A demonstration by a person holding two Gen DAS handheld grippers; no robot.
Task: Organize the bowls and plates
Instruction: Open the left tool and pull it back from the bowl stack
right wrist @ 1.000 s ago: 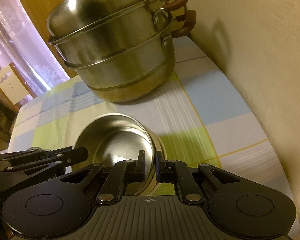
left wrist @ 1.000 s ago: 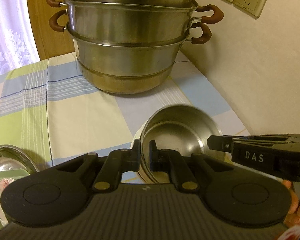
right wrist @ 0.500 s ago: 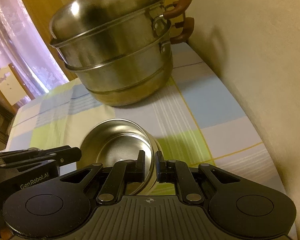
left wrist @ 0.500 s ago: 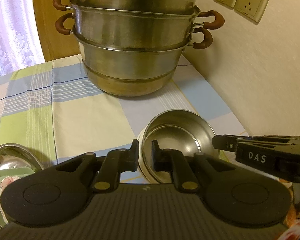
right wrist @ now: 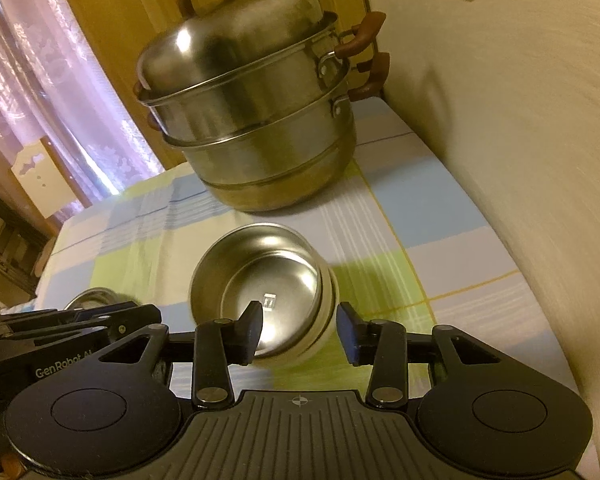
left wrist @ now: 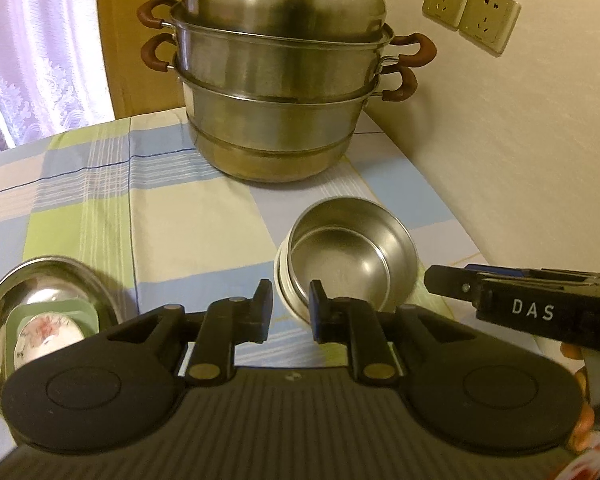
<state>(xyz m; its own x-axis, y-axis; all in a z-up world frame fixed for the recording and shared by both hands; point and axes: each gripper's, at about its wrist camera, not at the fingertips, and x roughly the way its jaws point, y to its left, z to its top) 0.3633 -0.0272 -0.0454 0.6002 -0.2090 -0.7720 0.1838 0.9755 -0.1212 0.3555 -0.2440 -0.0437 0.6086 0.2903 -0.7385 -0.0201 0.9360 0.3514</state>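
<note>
A steel bowl (left wrist: 352,256) (right wrist: 268,280) sits nested in a white bowl (left wrist: 284,292) (right wrist: 326,320) on the checked tablecloth (left wrist: 180,216). My left gripper (left wrist: 290,310) hangs just above the stack's left rim. Its jaws are opening, the rim lies in the gap, and the pads do not press on it. My right gripper (right wrist: 300,328) straddles the right rim, its jaws opening wide and clear of the metal. Each gripper also shows in the other's view, the right gripper (left wrist: 500,296) and the left gripper (right wrist: 80,320).
A tall steel steamer pot (left wrist: 280,100) (right wrist: 252,120) with brown handles stands behind the bowls. At the near left, a steel plate (left wrist: 4,312) holds a green dish and a flowered bowl (left wrist: 44,336). A wall (left wrist: 520,160) with sockets (left wrist: 472,12) borders the table's right edge.
Both grippers were shut on the bowl's rim. They have opened, let it go, and drawn back and up, so the bowl stack looks smaller and farther away.
</note>
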